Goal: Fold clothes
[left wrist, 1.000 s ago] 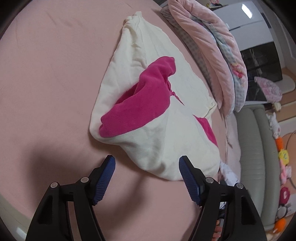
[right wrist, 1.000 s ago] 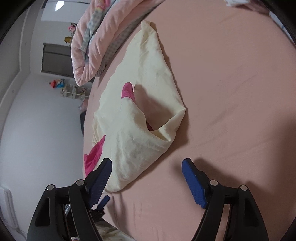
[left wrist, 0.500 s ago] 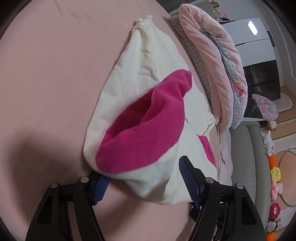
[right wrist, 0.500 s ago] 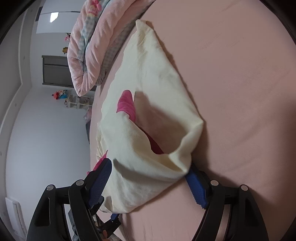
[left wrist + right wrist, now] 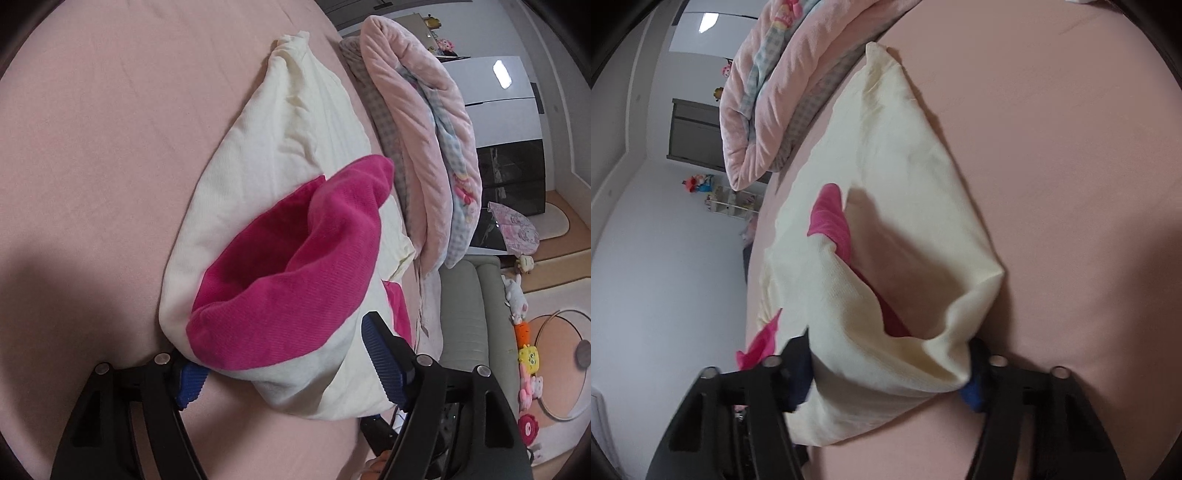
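Cream garment (image 5: 280, 155) lies between both claws: right claw (image 5: 890, 373) has just been closing on its hem, left claw (image 5: 284, 365) open around it. Better grip full layers before lifting.

- My left gripper (image 5: 282, 363) is pointing downward, its jaws having just been opening a little, cloth between the pads.
- My right gripper (image 5: 888, 373) is angling downward too, its jaws having just been closing, cloth bunched between them.
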Action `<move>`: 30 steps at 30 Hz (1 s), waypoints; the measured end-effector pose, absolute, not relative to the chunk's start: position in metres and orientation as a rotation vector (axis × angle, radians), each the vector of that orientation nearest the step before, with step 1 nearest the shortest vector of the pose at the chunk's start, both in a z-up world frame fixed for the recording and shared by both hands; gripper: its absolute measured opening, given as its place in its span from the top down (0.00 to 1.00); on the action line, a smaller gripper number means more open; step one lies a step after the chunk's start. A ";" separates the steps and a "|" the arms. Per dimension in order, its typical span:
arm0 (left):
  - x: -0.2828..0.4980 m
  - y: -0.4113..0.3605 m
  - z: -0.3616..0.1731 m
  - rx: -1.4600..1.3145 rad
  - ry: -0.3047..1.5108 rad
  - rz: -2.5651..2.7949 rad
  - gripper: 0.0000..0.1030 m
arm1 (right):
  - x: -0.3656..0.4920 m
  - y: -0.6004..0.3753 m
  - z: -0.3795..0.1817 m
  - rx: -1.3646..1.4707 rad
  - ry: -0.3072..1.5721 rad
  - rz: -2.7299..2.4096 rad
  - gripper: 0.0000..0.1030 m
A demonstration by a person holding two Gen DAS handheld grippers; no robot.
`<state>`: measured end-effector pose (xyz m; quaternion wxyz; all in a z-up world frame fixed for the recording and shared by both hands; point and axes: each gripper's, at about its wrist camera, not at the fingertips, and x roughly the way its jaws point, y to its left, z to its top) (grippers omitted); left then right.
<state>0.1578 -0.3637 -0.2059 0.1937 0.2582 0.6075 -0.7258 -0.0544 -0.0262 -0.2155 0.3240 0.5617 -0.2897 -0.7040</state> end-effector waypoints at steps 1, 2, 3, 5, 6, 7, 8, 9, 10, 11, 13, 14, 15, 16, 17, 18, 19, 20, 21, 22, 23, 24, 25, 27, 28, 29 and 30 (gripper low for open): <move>0.157 -0.364 -0.205 0.726 1.697 -2.017 0.28 | -0.054 -0.023 -0.217 1.476 -0.760 -1.850 0.58; 0.156 -0.364 -0.204 0.727 1.690 -1.999 0.32 | -0.055 -0.021 -0.218 1.482 -0.761 -1.848 0.62; 0.156 -0.364 -0.204 0.729 1.683 -1.981 0.40 | -0.055 -0.020 -0.218 1.488 -0.758 -1.849 0.64; 0.159 -0.361 -0.204 0.774 1.622 -1.943 0.68 | -0.055 -0.020 -0.216 1.508 -0.720 -1.866 0.67; 0.159 -0.360 -0.203 0.768 1.616 -1.956 0.70 | -0.054 -0.023 -0.213 1.512 -0.683 -1.883 0.67; 0.160 -0.359 -0.202 0.760 1.609 -1.969 0.76 | -0.053 -0.025 -0.209 1.514 -0.643 -1.901 0.68; 0.161 -0.359 -0.201 0.757 1.606 -1.978 0.79 | -0.051 -0.028 -0.205 1.509 -0.596 -1.920 0.70; 0.161 -0.358 -0.200 0.762 1.599 -1.977 0.79 | -0.048 -0.031 -0.201 1.504 -0.549 -1.939 0.71; 0.160 -0.358 -0.197 0.775 1.585 -1.979 0.80 | -0.046 -0.033 -0.197 1.498 -0.505 -1.955 0.72; 0.160 -0.358 -0.195 0.781 1.572 -1.982 0.82 | -0.044 -0.034 -0.195 1.494 -0.472 -1.963 0.73; 0.158 -0.357 -0.187 0.799 1.526 -2.002 0.84 | -0.041 -0.037 -0.189 1.487 -0.416 -1.976 0.74; 0.156 -0.356 -0.183 0.811 1.500 -2.012 0.85 | -0.040 -0.038 -0.186 1.483 -0.393 -1.979 0.74; 0.155 -0.354 -0.180 0.832 1.461 -2.028 0.85 | -0.040 -0.041 -0.182 1.473 -0.381 -1.983 0.74; 0.153 -0.353 -0.176 0.853 1.421 -2.042 0.86 | -0.040 -0.043 -0.178 1.464 -0.370 -1.985 0.75; 0.153 -0.353 -0.175 0.873 1.394 -2.053 0.86 | -0.039 -0.045 -0.174 1.457 -0.355 -1.987 0.75; 0.153 -0.353 -0.173 0.884 1.381 -2.059 0.86 | -0.038 -0.045 -0.171 1.453 -0.335 -1.991 0.75; 0.158 -0.353 -0.173 0.884 1.382 -2.063 0.87 | -0.036 -0.046 -0.167 1.448 -0.316 -1.994 0.76; 0.162 -0.353 -0.173 0.875 1.392 -2.065 0.87 | -0.034 -0.046 -0.164 1.442 -0.302 -1.995 0.77; 0.167 -0.352 -0.173 0.867 1.403 -2.068 0.87 | -0.031 -0.046 -0.161 1.432 -0.288 -1.998 0.77; 0.171 -0.352 -0.173 0.860 1.412 -2.064 0.88 | -0.028 -0.046 -0.158 1.421 -0.270 -2.002 0.77; 0.176 -0.352 -0.173 0.852 1.422 -2.061 0.88 | -0.026 -0.046 -0.156 1.415 -0.259 -2.001 0.78; 0.181 -0.351 -0.172 0.851 1.425 -2.061 0.88 | -0.024 -0.046 -0.153 1.412 -0.249 -1.998 0.78; 0.181 -0.351 -0.170 0.858 1.416 -2.062 0.88 | -0.021 -0.045 -0.150 1.411 -0.240 -1.994 0.78; 0.179 -0.352 -0.166 0.874 1.397 -2.065 0.88 | -0.014 -0.042 -0.146 1.408 -0.217 -1.991 0.78; 0.182 -0.351 -0.164 0.887 1.387 -2.066 0.89 | -0.011 -0.040 -0.144 1.406 -0.204 -1.990 0.78; 0.184 -0.350 -0.163 0.899 1.378 -2.067 0.89 | -0.007 -0.039 -0.143 1.405 -0.190 -1.989 0.78; 0.187 -0.350 -0.162 0.911 1.371 -2.069 0.89 | -0.004 -0.040 -0.142 1.407 -0.176 -1.988 0.78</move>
